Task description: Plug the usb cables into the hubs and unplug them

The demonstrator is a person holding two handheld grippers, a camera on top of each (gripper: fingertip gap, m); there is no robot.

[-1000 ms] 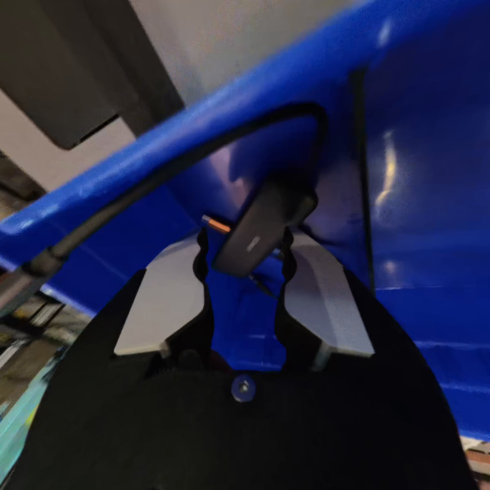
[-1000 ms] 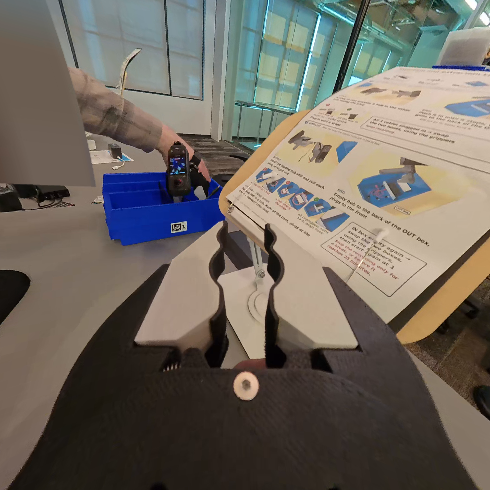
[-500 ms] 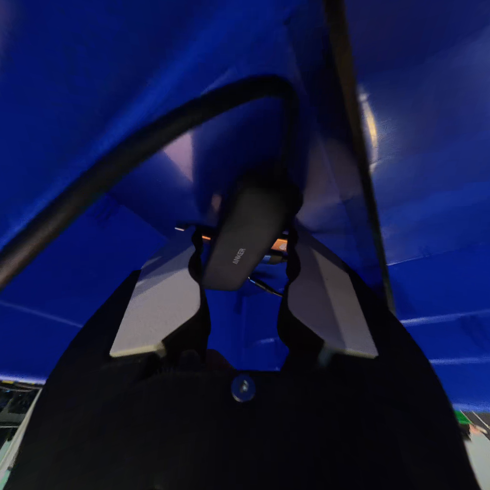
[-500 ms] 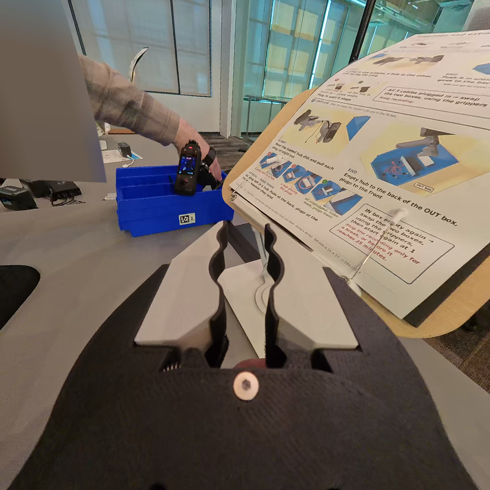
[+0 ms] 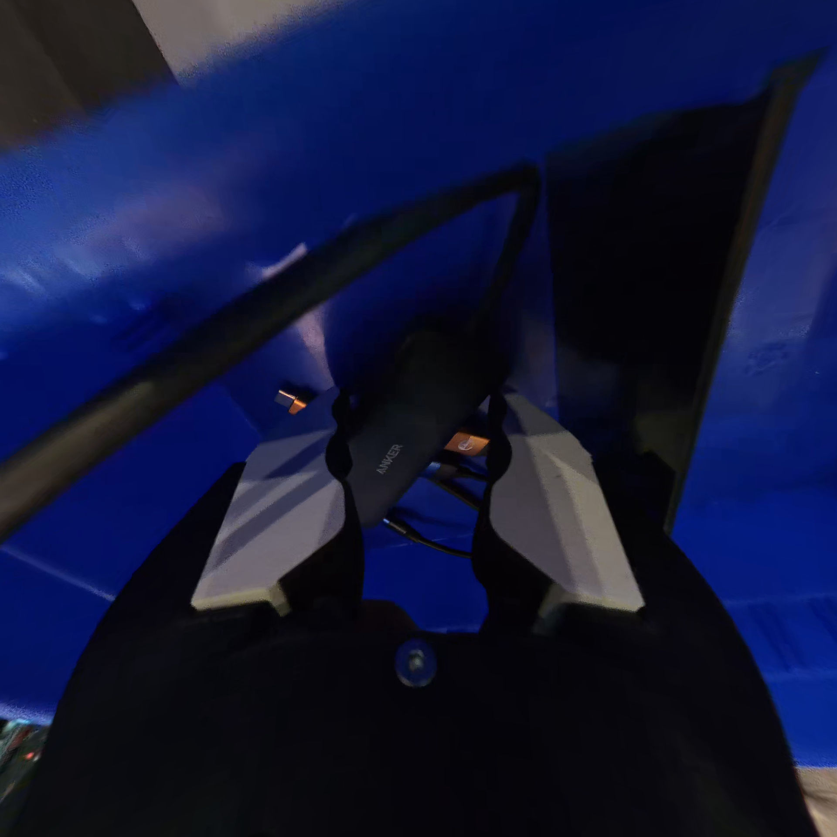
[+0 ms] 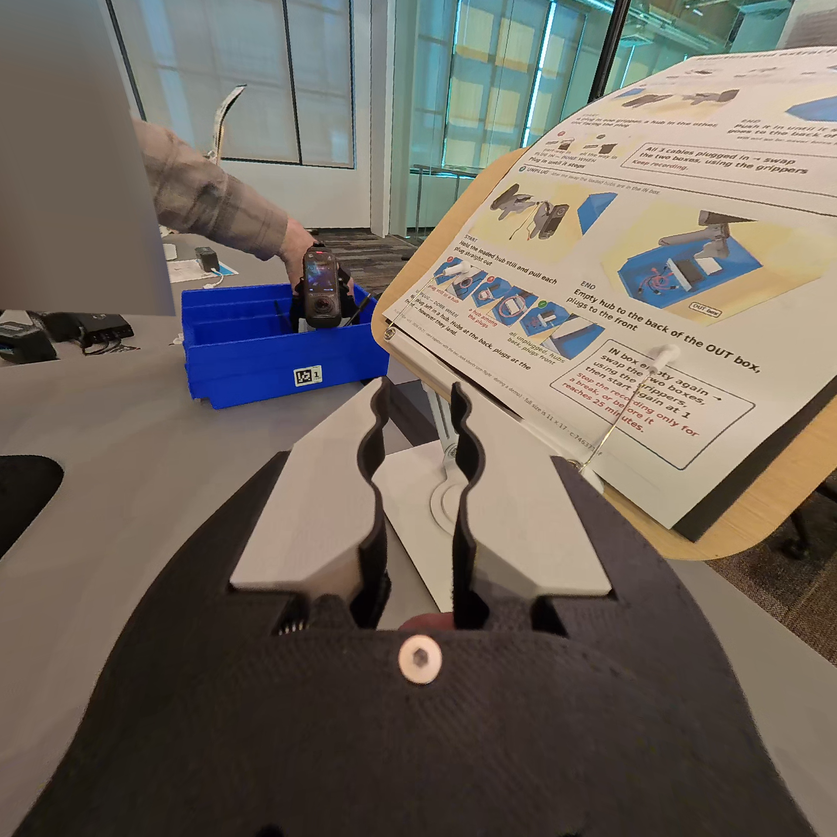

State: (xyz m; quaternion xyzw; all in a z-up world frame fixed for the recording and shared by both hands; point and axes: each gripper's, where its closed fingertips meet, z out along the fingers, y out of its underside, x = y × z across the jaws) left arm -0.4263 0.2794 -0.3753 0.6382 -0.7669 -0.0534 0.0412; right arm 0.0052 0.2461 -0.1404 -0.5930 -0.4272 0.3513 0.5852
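In the left wrist view my left gripper [image 5: 416,403] is inside the blue bin [image 5: 770,407]. It is shut on a dark grey hub [image 5: 398,453] that sits slantwise between the fingers. The hub's thick black cable [image 5: 271,317] arcs up and off to the left. An orange plug [image 5: 466,443] shows by the hub's right side, with thin cables below it. A loose orange and silver plug [image 5: 290,401] lies to the left. In the right wrist view my right gripper [image 6: 419,394] is open and empty above the grey table [image 6: 113,453]. The left gripper [image 6: 321,294] reaches into the bin [image 6: 253,362].
A black divider [image 5: 634,271] stands in the bin to the right of the hub. A tilted instruction sheet on a wooden stand [image 6: 634,271] fills the right, its white base [image 6: 407,489] just beyond my right fingers. Black devices [image 6: 90,326] lie at the far left. A person's sleeve [image 6: 217,204] reaches over the bin. Tip to tip, the grippers are about 50 cm apart.
The left gripper has swung and tilted inside the bin with the hub still between its fingers; the bin rim shows again. The right gripper has edged toward the bin, still open.
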